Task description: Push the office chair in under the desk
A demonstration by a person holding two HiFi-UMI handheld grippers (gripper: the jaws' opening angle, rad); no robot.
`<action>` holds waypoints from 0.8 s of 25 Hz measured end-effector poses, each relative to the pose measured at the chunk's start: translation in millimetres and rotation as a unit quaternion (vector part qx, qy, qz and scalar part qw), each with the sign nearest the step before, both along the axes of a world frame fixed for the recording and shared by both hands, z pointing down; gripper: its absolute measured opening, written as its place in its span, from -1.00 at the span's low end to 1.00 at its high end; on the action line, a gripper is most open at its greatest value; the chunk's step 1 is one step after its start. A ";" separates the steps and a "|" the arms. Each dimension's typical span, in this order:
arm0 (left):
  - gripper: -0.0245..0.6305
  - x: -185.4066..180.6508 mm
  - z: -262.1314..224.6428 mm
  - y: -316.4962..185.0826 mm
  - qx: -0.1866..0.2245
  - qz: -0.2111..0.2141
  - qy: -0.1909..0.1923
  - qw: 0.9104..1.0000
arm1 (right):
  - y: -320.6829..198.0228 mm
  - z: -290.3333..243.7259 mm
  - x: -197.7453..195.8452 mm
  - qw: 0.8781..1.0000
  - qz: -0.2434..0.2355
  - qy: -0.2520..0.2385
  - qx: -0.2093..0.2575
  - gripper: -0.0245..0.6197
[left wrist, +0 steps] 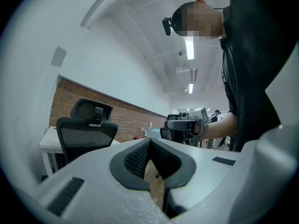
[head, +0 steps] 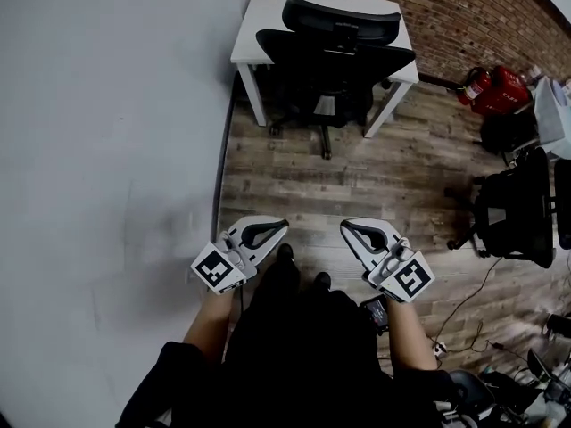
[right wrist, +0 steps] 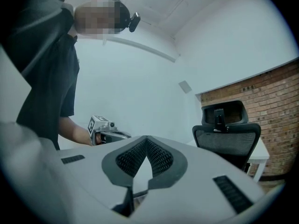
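One black office chair (head: 335, 61) stands at 12 o'clock from the person, well apart from both grippers across bare plank floor (head: 357, 185). Its seat lies beneath the white desk (head: 259, 25). The mesh back is close to the desk's front edge, the headrest rises over the top, and the wheeled base shows between the desk legs. So placed, the chair appears to sit as the task requires. How deep the seat goes cannot be settled from above.

The left gripper (head: 282, 226) and right gripper (head: 345, 226) are held level ahead of the body, at 11 and 1 o'clock, both aimed toward the chair. Each claw is closed pad to pad, with nothing in it.

Step in hand, as judged: the scene fits two readings. Either the person stands off from a chair already home, or faces it to press it deeper. The pictures do not decide. Should more pushing be wanted, it would call for closed jaws laid evenly on both sides of the backrest, so that the castors run straight.

The head view alone gives the chair's base, the desk legs, red fire extinguishers (head: 486, 87) at 2 o'clock and a second dark chair (head: 513, 208) at 3 o'clock. The gripper views alone show the pads meeting, the chair's back upright against the brick wall (left wrist: 126, 120), and each the opposite gripper. The left gripper view adds ceiling strip lights (left wrist: 189, 48).
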State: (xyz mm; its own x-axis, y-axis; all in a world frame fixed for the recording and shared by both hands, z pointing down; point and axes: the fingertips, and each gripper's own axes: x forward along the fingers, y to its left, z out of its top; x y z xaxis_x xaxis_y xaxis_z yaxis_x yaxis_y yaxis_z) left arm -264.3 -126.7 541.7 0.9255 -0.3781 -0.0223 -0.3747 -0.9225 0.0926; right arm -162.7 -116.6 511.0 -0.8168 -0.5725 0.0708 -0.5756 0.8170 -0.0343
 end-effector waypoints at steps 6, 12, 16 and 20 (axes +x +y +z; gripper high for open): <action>-0.88 48.9 -0.5 53.3 -0.003 0.005 -0.025 1.000 | 53.1 6.2 37.7 1.000 -0.018 -0.012 -0.006 -0.90; -0.88 73.5 4.0 97.5 -0.033 0.000 -0.041 0.999 | 94.5 23.4 46.8 0.998 -0.056 -0.018 -0.016 -0.90; -0.88 74.1 6.8 112.4 -0.013 0.002 -0.038 0.999 | 115.2 28.4 45.9 0.997 -0.072 -0.024 -0.031 -0.90; -0.88 68.8 1.3 109.4 -0.004 0.010 -0.031 0.999 | 118.4 28.2 41.7 0.997 -0.067 -0.013 -0.028 -0.90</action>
State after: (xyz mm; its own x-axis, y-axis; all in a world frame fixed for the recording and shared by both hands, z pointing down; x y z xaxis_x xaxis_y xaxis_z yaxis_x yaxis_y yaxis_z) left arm -195.5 -17.4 543.0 0.9323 -0.3596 0.0393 -0.3616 -0.9291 0.0774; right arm -121.0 1.8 539.2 -0.8874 -0.4545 0.0773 -0.4603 0.8827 -0.0950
